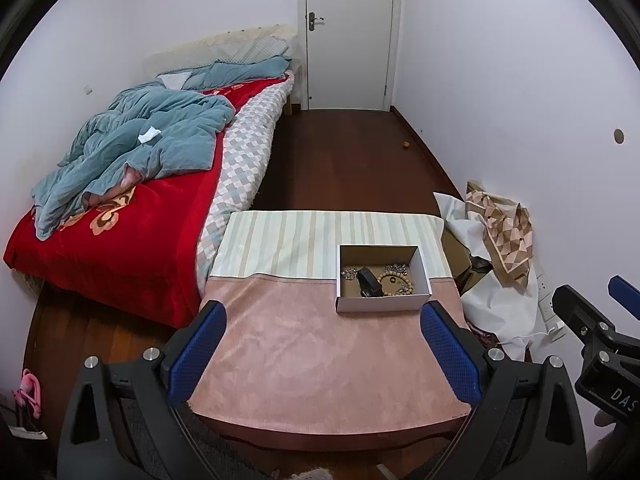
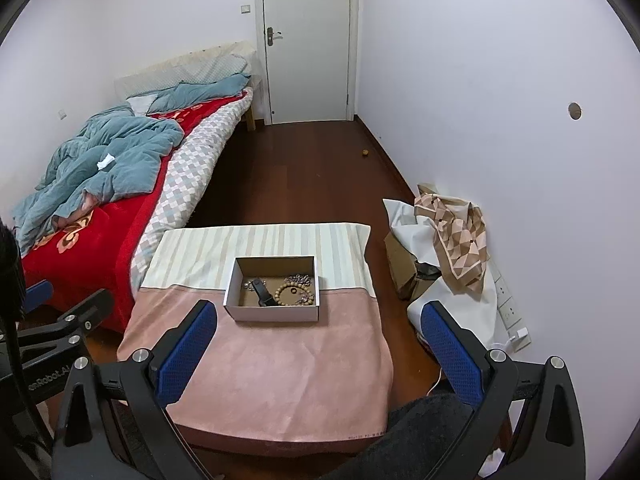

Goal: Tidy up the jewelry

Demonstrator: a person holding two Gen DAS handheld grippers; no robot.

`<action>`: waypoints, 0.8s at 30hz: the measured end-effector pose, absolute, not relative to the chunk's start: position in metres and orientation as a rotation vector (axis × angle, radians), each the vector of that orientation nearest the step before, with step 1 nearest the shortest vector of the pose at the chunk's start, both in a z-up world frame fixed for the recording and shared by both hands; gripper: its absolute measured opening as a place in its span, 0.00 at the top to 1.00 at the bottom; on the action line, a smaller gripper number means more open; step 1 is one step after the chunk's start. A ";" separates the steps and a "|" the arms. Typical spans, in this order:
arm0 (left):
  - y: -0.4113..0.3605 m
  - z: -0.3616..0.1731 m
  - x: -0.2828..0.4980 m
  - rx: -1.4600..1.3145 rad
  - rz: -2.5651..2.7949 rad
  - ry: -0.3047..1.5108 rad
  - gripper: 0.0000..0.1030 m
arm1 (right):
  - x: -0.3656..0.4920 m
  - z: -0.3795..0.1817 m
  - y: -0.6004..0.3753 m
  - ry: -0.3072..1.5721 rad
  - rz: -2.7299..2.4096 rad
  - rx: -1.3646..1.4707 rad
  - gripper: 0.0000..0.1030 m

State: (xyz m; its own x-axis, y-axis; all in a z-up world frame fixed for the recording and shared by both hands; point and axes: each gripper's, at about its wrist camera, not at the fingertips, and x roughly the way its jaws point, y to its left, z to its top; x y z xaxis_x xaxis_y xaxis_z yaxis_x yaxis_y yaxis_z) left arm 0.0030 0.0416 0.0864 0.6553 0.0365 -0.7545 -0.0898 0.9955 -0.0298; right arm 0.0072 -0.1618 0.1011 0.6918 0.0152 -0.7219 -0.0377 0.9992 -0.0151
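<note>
In the left wrist view, the left tool (image 1: 323, 354) spreads wide and empty at the lower centre. Above it, right of centre, a box (image 1: 382, 303) sits on the table (image 1: 312, 344). Inside lie a bead bracelet (image 1: 395, 279), a dark strap (image 1: 367, 282) and silvery pieces (image 1: 396, 268). All jewelry seems gathered there, so the task looks nearly done or not begun.

In the right wrist view, the right tool (image 2: 320, 354) is likewise wide and empty. The box (image 2: 272, 313) sits at centre, long axis left to right; the strap (image 2: 264, 294) slants from upper left to lower right.
</note>
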 end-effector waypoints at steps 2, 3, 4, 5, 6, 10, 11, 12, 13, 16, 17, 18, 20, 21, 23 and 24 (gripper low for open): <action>0.042 0.086 0.003 -0.066 0.075 0.855 0.04 | 0.005 0.101 -0.161 0.811 0.035 -0.031 0.00; 0.042 0.086 0.003 -0.067 0.075 0.857 0.04 | 0.006 0.100 -0.160 0.815 0.038 -0.032 0.00; 0.041 0.085 0.003 -0.069 0.075 0.859 0.04 | 0.006 0.099 -0.160 0.819 0.040 -0.032 0.00; 0.040 0.085 0.003 -0.069 0.076 0.859 0.04 | 0.007 0.098 -0.160 0.822 0.041 -0.032 0.00; 0.040 0.085 0.003 -0.067 0.080 0.858 0.04 | 0.008 0.097 -0.159 0.825 0.041 -0.033 0.00; 0.040 0.082 0.011 -0.076 0.082 0.856 0.03 | 0.018 0.091 -0.161 0.831 0.026 -0.037 0.00; 0.039 0.081 0.014 -0.079 0.080 0.855 0.00 | 0.021 0.089 -0.161 0.833 0.023 -0.038 0.00; 0.039 0.079 0.017 -0.081 0.081 0.858 0.00 | 0.025 0.086 -0.162 0.835 0.019 -0.038 0.00; 0.039 0.078 0.021 -0.081 0.083 0.857 0.00 | 0.029 0.085 -0.161 0.835 0.013 -0.039 0.00; 0.038 0.073 0.034 -0.078 0.100 0.860 0.00 | 0.043 0.077 -0.162 0.837 -0.005 -0.050 0.00; 0.038 0.070 0.039 -0.076 0.107 0.862 0.00 | 0.046 0.075 -0.161 0.840 -0.008 -0.052 0.00; 0.038 0.068 0.042 -0.072 0.112 0.867 0.00 | 0.052 0.072 -0.161 0.843 -0.010 -0.052 0.00; 0.037 0.063 0.054 -0.065 0.124 0.877 0.00 | 0.061 0.068 -0.160 0.848 -0.018 -0.058 0.00; 0.037 0.061 0.057 -0.062 0.129 0.882 0.00 | 0.067 0.064 -0.161 0.854 -0.018 -0.061 0.00; 0.037 0.056 0.067 -0.059 0.131 0.898 0.00 | 0.077 0.057 -0.161 0.870 -0.015 -0.060 0.00; 0.037 0.053 0.072 -0.056 0.135 0.908 0.00 | 0.083 0.054 -0.161 0.879 -0.013 -0.058 0.00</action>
State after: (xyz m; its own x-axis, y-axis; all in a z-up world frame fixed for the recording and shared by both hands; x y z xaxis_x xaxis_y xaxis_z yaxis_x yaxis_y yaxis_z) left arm 0.0720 0.0372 0.0529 0.6080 0.0929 -0.7885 -0.1401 0.9901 0.0086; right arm 0.0826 -0.1615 0.0538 0.6383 -0.0352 -0.7690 -0.0122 0.9984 -0.0558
